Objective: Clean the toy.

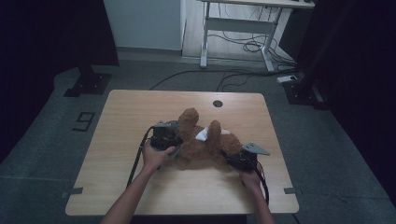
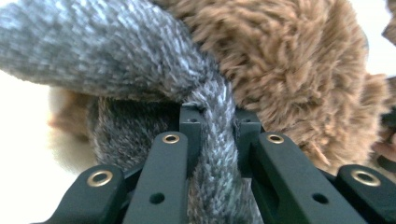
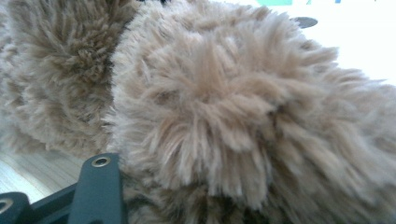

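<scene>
Lying on its back near the middle of the desk (image 1: 121, 140), the brown plush bear (image 1: 205, 142) serves as reference for all positions. At the bear's near left side, the left gripper (image 1: 173, 140) has its jaws pressed tight on a grey knitted strip (image 2: 215, 140) that runs up between them and bends away across the brown fur. At the bear's near right end, the right gripper (image 1: 236, 161) is buried in fur; one black jaw shows against the pile, partly closed, apparently clamped on the plush. Both forearms enter from the near edge. Beyond the bear, a round cable hole (image 1: 217, 103) sits in the desk's far edge.
</scene>
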Demonstrator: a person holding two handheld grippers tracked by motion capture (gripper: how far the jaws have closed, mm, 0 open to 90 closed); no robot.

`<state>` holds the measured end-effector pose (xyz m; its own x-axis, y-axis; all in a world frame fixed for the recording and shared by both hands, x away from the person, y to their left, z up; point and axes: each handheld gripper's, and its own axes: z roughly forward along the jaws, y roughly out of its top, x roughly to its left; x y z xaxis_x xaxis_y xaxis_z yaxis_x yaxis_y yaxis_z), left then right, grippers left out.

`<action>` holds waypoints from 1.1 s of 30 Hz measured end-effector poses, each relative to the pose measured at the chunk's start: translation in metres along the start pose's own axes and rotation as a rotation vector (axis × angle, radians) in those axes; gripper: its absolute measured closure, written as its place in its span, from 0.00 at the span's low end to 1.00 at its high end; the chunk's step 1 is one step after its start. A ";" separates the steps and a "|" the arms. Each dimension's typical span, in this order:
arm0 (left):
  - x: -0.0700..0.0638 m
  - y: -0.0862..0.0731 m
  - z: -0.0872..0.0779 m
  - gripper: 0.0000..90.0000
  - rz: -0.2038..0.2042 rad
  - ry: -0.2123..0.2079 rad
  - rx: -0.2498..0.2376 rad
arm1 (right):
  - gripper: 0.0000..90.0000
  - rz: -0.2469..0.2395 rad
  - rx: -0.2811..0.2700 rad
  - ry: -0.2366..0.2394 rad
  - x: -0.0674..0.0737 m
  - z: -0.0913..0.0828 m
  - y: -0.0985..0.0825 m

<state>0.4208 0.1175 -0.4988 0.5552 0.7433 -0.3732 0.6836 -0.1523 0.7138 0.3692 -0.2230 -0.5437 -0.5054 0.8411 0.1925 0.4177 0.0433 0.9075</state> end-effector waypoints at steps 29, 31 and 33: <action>0.025 0.012 0.022 0.86 0.019 0.047 -0.045 | 0.43 -0.011 0.011 0.003 0.001 0.000 0.002; 0.029 0.010 0.024 0.86 0.025 0.112 -0.013 | 0.43 -0.012 0.012 0.001 0.001 0.001 0.003; 0.034 0.007 0.026 0.86 0.055 0.214 0.021 | 0.43 -0.014 0.013 0.000 0.002 0.001 0.003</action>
<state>0.4567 0.1247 -0.5220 0.4800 0.8547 -0.1979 0.6660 -0.2081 0.7163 0.3700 -0.2210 -0.5411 -0.5110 0.8406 0.1797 0.4206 0.0622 0.9051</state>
